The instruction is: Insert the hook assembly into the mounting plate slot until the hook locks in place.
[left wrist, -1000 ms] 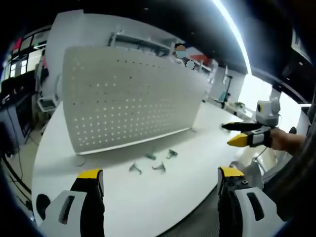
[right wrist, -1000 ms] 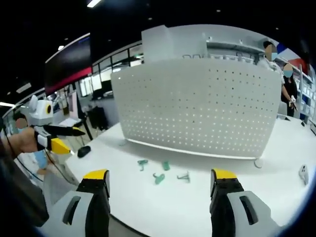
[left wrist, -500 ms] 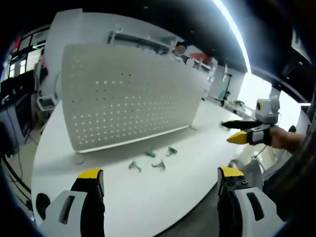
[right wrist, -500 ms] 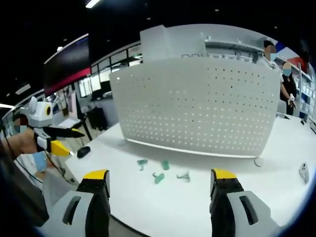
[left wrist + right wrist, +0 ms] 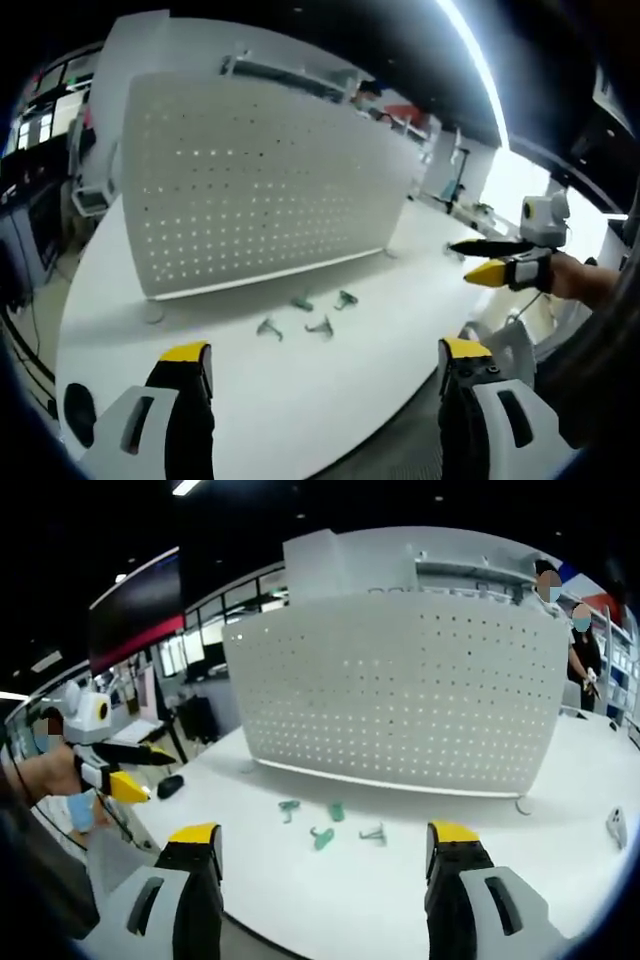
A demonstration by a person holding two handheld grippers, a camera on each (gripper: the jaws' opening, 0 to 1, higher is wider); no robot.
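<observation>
Four hooks (image 5: 305,315) lie on the worktop (image 5: 250,390) just in front of the pegboard (image 5: 250,190), untouched. Both tongs spread, empty: left tongs (image 5: 325,365), right tongs (image 5: 318,852). Since a second ago only slight camera drift; hooks haven't moved. No grasp yet, task looks barely begun.
</observation>
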